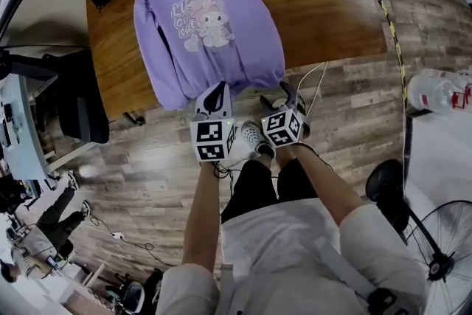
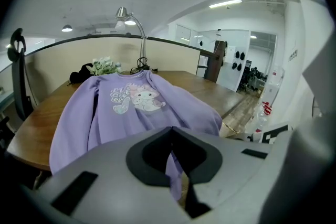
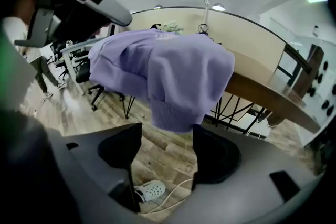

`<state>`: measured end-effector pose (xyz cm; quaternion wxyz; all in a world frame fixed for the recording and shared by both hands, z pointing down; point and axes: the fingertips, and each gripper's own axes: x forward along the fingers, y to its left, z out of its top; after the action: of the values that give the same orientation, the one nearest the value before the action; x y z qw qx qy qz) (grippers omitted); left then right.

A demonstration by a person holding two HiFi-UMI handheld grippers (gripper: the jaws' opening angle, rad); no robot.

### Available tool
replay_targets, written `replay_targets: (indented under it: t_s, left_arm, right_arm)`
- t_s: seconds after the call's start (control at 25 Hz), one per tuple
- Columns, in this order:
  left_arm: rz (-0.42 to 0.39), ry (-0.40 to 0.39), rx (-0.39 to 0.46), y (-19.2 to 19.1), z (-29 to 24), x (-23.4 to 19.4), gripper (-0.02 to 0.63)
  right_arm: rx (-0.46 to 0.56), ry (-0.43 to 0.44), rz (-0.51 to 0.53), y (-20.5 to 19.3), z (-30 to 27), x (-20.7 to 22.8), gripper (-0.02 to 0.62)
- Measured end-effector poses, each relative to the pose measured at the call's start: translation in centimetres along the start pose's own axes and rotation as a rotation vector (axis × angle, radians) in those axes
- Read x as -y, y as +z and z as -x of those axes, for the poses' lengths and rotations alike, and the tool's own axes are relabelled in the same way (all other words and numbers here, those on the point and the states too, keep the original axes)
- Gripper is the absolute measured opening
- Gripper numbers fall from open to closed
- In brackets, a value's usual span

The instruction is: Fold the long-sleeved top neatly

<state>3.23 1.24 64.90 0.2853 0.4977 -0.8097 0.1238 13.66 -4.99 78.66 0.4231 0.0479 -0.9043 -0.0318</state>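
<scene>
Noted long-sleeved top (image 1: 206, 26) print-up on bench (image 1: 324, 4), near hem overhanging for grasping. Left tool (image 2: 171, 134) clamped on hem; right tool (image 3: 167, 136) gaping, empty, just short of hem.

Lettering (image 1: 181, 15) on top (image 1: 237, 64) seemingly unreadable

Even indoor light, strong fisheye bending, dark vignetted corners, mild blur.

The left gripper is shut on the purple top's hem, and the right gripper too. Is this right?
No. The right gripper is open, jaws apart below the top, as the right gripper view shows. The left gripper is shut on the top.
</scene>
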Motion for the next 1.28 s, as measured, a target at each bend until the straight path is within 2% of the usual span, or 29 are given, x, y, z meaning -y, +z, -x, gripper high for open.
replay_targets:
  t_s: [0.12, 0.24, 0.28, 0.52, 0.76, 0.84, 1.0, 1.16, 1.28]
  left_arm:
    - [0.006, -0.002, -0.004, -1.5, 0.4, -0.1, 0.023]
    - [0.004, -0.013, -0.009, -2.6, 0.8, 0.0, 0.023]
    - [-0.002, -0.018, -0.011, -2.9, 1.0, 0.2, 0.023]
    - [-0.029, -0.031, 0.006, -3.1, 2.5, 0.8, 0.023]
    - [-0.057, -0.027, 0.041, -0.6, 5.3, 1.6, 0.023]
    - [-0.078, -0.032, 0.045, 0.5, 6.2, 2.0, 0.023]
    - [-0.1, -0.022, 0.062, 3.2, 8.2, 2.9, 0.023]
    - [-0.106, 0.016, 0.087, 5.5, 9.1, 2.8, 0.023]
    - [-0.11, 0.058, 0.101, 7.5, 8.6, 2.5, 0.023]
  right_arm:
    - [0.045, -0.045, -0.122, 0.7, -0.7, 0.1, 0.28]
    - [0.05, -0.062, -0.179, 1.1, -0.4, 0.4, 0.048]
    - [0.051, -0.051, -0.18, 1.2, 0.1, 0.2, 0.021]
    - [0.102, 0.047, -0.203, 2.2, 6.2, 0.3, 0.021]
    - [0.205, 0.221, -0.427, 6.9, 13.5, 4.6, 0.021]
    - [0.24, 0.223, -0.473, 8.9, 15.4, 7.7, 0.021]
    - [0.317, 0.174, -0.493, 13.0, 18.2, 14.8, 0.021]
    - [0.372, 0.18, -0.608, 15.6, 19.1, 21.4, 0.021]
    - [0.368, 0.152, -0.531, 17.1, 18.7, 26.0, 0.021]
